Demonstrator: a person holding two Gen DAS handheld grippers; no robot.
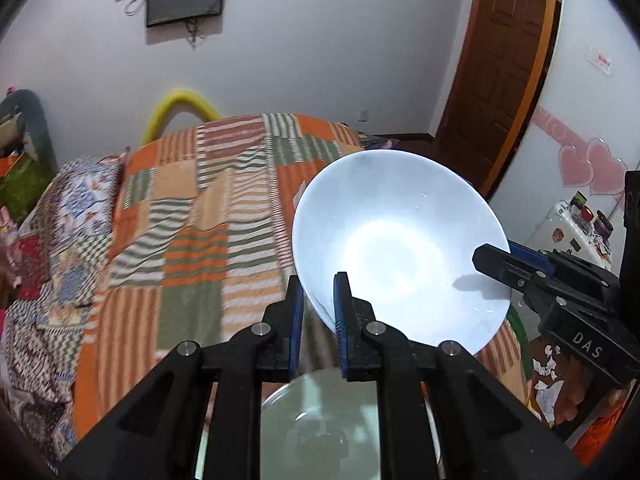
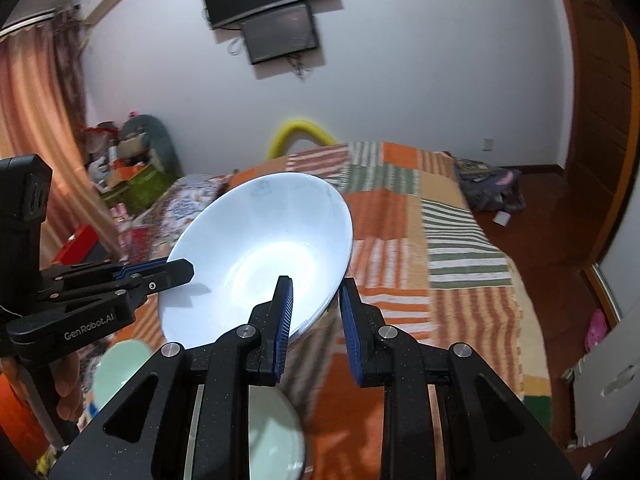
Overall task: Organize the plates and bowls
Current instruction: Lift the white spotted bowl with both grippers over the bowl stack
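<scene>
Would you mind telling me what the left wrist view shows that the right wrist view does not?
Only the left wrist view shows the pink hearts on the wall and the cluttered white appliance. Only the right wrist view shows the curtain and a second green bowl. Both show the white bowl gripped at opposite rims by the left gripper and right gripper, above the bed.
</scene>
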